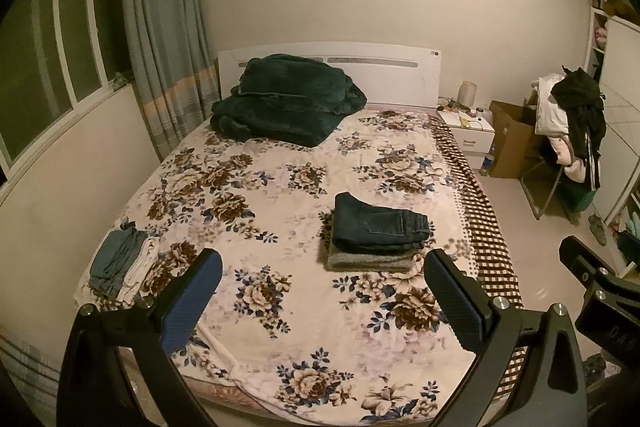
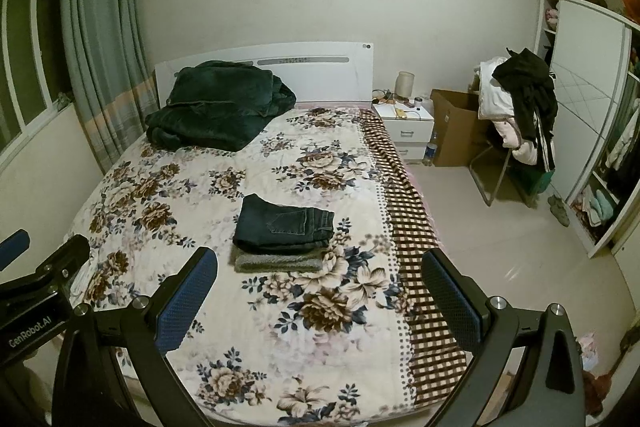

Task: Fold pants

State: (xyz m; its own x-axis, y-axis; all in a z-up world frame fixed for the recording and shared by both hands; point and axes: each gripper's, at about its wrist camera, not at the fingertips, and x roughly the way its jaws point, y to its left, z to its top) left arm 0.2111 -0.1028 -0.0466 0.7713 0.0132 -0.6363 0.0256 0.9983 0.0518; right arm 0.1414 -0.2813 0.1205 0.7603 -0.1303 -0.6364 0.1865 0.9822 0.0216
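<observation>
A floral-covered bed [image 1: 280, 307] fills both views, with a heaped dark green blanket [image 1: 286, 99] at its head end against the white headboard [image 1: 384, 75]. Folded dark jeans [image 1: 378, 223] lie on a folded grey garment [image 1: 370, 261] toward the bed's right edge, and a small pile of unfolded clothes [image 1: 120, 263] sits at the left edge near the foot. The left gripper [image 1: 322, 301] and right gripper [image 2: 320, 297] both hang over the foot end, fingers spread wide and holding nothing.

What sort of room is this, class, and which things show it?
Most likely a home bedroom: a bed with a floral blanket and white headboard, a nightstand beside it, and a wardrobe by the wall. Folded jeans lie on the bed.
</observation>
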